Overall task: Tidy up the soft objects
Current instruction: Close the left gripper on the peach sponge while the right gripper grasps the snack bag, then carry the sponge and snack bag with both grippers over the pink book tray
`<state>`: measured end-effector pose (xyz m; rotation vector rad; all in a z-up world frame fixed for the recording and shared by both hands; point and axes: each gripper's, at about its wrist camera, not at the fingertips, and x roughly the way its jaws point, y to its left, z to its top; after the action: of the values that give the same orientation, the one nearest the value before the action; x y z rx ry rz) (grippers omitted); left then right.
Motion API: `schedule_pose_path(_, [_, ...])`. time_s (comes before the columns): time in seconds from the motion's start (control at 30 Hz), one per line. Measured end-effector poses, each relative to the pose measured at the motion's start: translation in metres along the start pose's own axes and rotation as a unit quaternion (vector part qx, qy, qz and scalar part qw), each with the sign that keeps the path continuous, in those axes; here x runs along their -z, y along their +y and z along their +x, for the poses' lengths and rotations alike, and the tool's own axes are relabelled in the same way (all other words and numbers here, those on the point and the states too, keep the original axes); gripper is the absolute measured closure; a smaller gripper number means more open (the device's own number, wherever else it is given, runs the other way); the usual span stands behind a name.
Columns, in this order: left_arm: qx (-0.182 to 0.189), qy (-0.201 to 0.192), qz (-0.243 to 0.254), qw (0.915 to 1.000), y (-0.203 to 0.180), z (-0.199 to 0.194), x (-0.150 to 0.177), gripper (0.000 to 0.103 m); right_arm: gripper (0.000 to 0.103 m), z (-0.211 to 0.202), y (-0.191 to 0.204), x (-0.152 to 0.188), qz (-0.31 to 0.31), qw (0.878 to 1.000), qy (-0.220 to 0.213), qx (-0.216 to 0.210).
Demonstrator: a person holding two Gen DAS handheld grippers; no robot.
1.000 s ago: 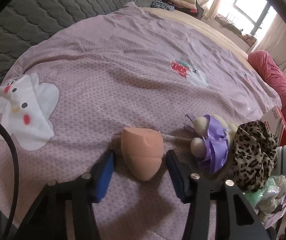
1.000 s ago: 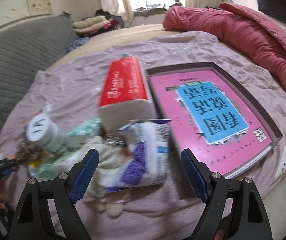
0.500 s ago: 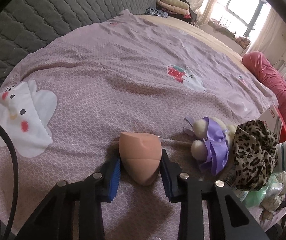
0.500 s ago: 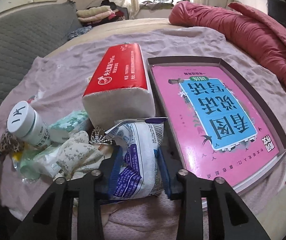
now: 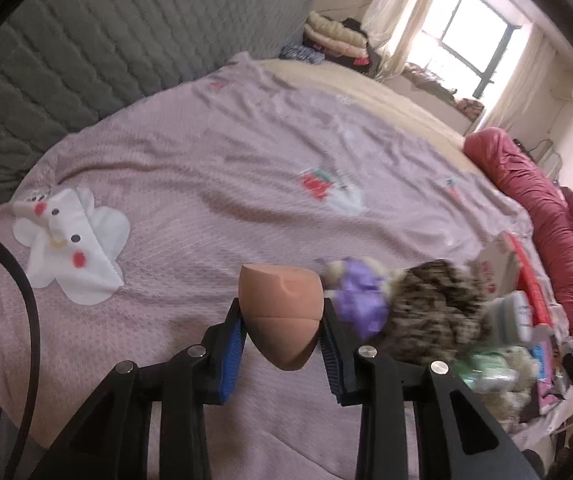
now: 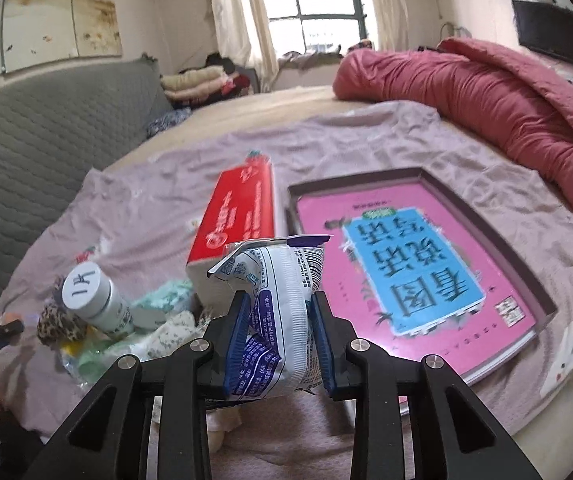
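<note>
My left gripper (image 5: 281, 312) is shut on a peach makeup sponge (image 5: 280, 314) and holds it above the mauve bedspread (image 5: 214, 168). To its right lie a small plush toy with a purple bow (image 5: 356, 294) and a leopard-print scrunchie (image 5: 432, 312). My right gripper (image 6: 280, 320) is shut on a white and blue soft packet (image 6: 280, 312), lifted above the bed. Below and left of it lie a leopard scrunchie (image 6: 60, 324), a floral cloth piece (image 6: 172, 330) and a mint green item (image 6: 166, 294).
A red tissue pack (image 6: 238, 224) and a tray holding a pink book (image 6: 410, 268) lie ahead of the right gripper. A white bottle (image 6: 94, 300) leans at left. A red quilt (image 6: 506, 108) lies at right. A grey headboard (image 5: 86, 48) borders the bed.
Both grippers closed from open, the left on the sponge and the right on the packet. Both then lifted their objects off the bedspread.
</note>
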<state>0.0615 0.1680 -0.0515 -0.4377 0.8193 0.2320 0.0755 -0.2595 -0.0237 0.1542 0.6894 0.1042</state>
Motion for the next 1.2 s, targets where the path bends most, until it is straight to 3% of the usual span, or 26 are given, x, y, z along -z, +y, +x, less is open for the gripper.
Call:
schedule_pose_path(0.2, [0.052, -0.023, 0.038, 0.9977, -0.052, -0.042, 0.005, 0.068, 0.071, -0.014, -0.024, -0.006, 0.023, 0.999, -0.023, 0.013])
schedule_pose_path(0.53, [0.122, -0.005, 0.129, 0.9841, -0.171, -0.060, 0.039, 0.068, 0.071, -0.026, -0.083, -0.008, 0.088, 0.994, -0.047, 0.046])
schedule_pose_path(0.9, [0.174, 0.028, 0.251, 0.9519, -0.312, -0.047, 0.095, 0.068, 0.071, -0.032, -0.123, -0.008, 0.132, 0.987, -0.063, 0.065])
schedule_pose_path(1.2, [0.190, 0.066, 0.294, 0.9344, -0.392, -0.014, 0.121, 0.068, 0.071, -0.025, -0.145, -0.009, 0.138, 0.984, -0.050, 0.098])
